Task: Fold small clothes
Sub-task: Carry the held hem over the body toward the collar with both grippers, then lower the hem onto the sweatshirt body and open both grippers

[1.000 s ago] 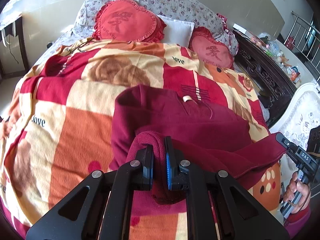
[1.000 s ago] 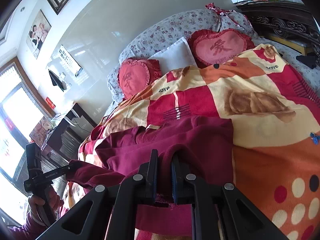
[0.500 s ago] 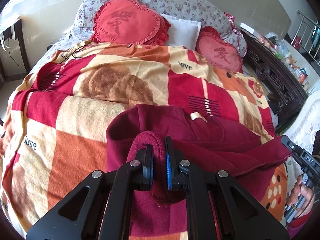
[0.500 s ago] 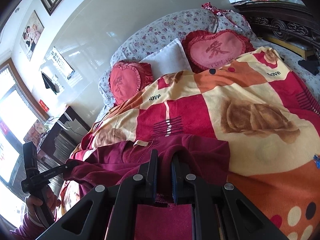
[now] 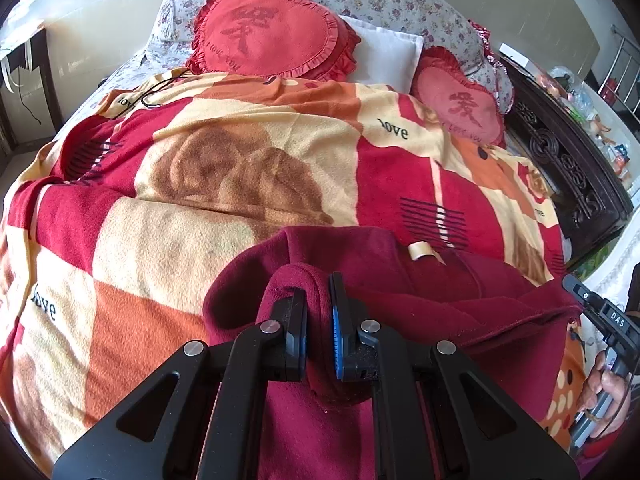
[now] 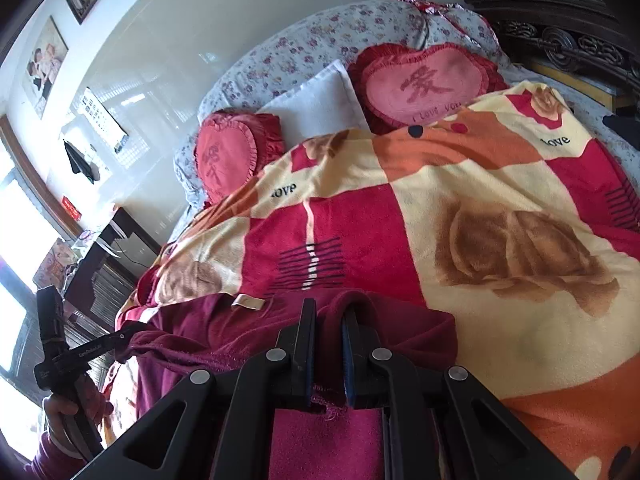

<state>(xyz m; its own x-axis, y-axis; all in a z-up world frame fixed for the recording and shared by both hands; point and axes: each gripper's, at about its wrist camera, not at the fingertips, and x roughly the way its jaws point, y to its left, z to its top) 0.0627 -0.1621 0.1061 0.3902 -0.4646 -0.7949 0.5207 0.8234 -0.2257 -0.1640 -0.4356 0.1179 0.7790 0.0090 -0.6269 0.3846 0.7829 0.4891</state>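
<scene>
Pinching maroon garment (image 5: 420,280) | left tool (image 5: 318,312), right tool (image 6: 328,320) clamp its near edge | over blanket (image 5: 200,200)

Below the left gripper (image 5: 318,312), the maroon garment (image 5: 420,280) runs off the frame's bottom edge (its hem unseen). Far right of it, the person's hand (image 5: 604,392) is cut by the rim.
</scene>
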